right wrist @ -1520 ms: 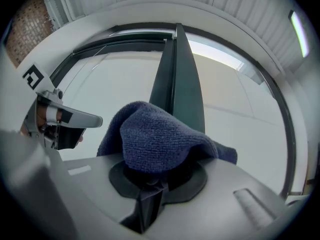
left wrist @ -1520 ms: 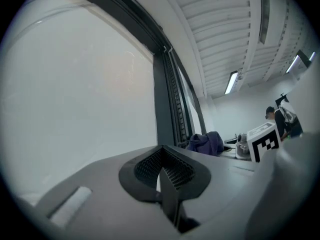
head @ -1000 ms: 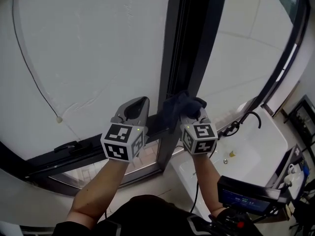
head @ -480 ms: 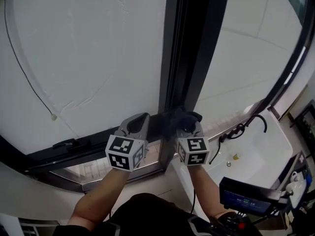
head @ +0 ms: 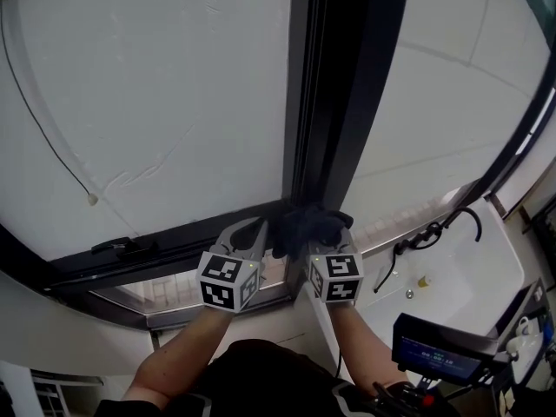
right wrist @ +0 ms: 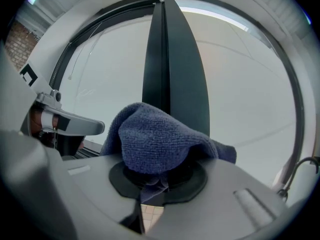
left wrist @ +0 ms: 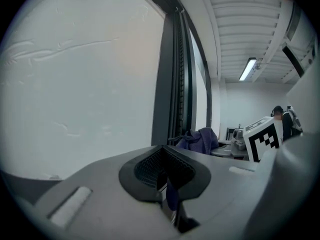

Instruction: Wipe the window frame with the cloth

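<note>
Right gripper (head: 328, 235) and left gripper (head: 250, 230) both have jaws closed on the cloth (head: 309, 224). It sits pressed at the frame (head: 334, 102) base. Wiping looks underway; how much is left, I can't tell.

Navy cloth (right wrist: 150, 139), black window frame (head: 339, 102), b&w square-pattern marker cubes (head: 228, 282), whitish pane (head: 174, 102)

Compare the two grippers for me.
The right gripper is shut on the blue cloth, which bunches over its jaws; the left gripper is shut with bare tips. The right gripper sits at the foot of the frame upright; the left gripper sits beside it, over the lower rail. Both are held low, side by side.
</note>
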Action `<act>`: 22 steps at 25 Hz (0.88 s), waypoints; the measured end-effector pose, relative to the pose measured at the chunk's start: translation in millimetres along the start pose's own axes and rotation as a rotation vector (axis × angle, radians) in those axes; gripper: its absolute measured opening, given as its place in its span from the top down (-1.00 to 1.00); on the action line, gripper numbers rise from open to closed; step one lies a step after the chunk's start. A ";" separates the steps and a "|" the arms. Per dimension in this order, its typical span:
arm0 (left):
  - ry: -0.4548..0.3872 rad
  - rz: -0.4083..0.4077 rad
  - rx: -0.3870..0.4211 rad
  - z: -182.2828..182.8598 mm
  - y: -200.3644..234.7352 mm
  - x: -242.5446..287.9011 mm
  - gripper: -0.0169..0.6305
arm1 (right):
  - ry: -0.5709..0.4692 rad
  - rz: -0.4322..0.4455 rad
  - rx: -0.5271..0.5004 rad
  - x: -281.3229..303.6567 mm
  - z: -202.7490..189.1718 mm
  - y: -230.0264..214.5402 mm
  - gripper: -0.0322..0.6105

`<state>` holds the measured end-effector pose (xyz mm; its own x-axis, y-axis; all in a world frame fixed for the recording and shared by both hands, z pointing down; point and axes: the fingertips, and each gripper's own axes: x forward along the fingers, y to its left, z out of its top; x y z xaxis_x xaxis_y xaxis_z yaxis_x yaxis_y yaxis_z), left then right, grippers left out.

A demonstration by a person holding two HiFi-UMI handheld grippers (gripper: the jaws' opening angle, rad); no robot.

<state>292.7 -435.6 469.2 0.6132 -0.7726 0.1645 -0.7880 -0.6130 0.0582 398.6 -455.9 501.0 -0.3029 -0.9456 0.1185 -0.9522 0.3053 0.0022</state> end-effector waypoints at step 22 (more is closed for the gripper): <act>0.118 0.044 0.015 -75.3 -24.2 3.8 0.97 | 0.029 0.118 0.071 -4.2 -53.4 5.5 0.75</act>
<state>309.9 -411.2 542.5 0.5662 -0.7746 0.2817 -0.8127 -0.5818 0.0336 396.7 -444.3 553.5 -0.4129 -0.8996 0.1422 -0.9106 0.4047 -0.0835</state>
